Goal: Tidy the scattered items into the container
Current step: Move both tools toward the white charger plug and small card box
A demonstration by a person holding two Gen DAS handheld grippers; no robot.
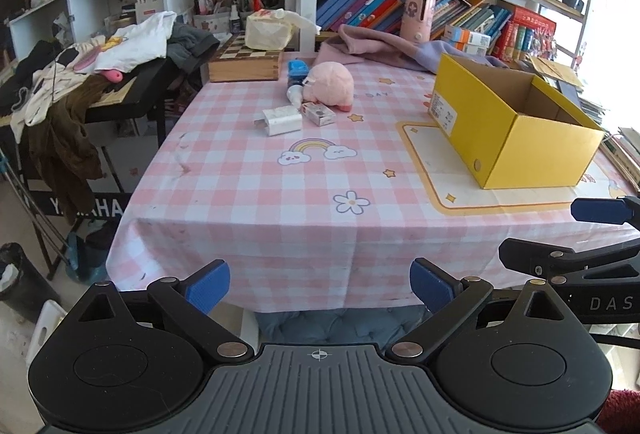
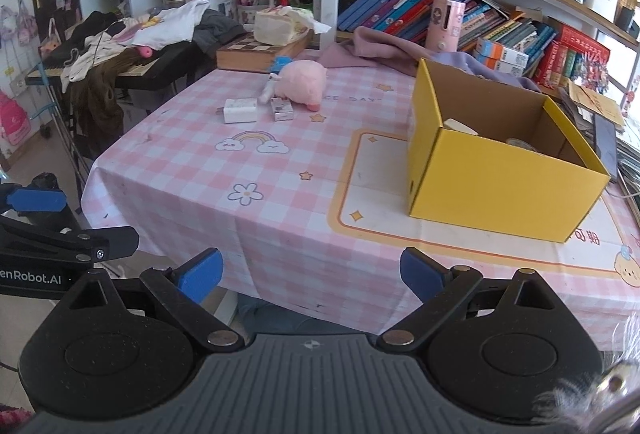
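The yellow box (image 2: 496, 189) sits open-topped at three o'clock on the tabletop (image 2: 304, 209), long axis running toward one o'clock. Pink plush (image 1: 330, 83), white charger (image 1: 280, 119) and small carton (image 1: 319, 113) cluster at twelve. Left gripper (image 1: 320, 284) and right gripper (image 2: 311, 274) tilt downward at the near edge, fingers spread wide, empty.

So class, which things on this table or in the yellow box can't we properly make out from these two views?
- Yellow box contents: left wrist view, near wall hides the floor.
- Items in the box: right wrist view, only tops show.
- Blue item: right wrist view, behind the pink plush.
- Label on the small carton: too small.
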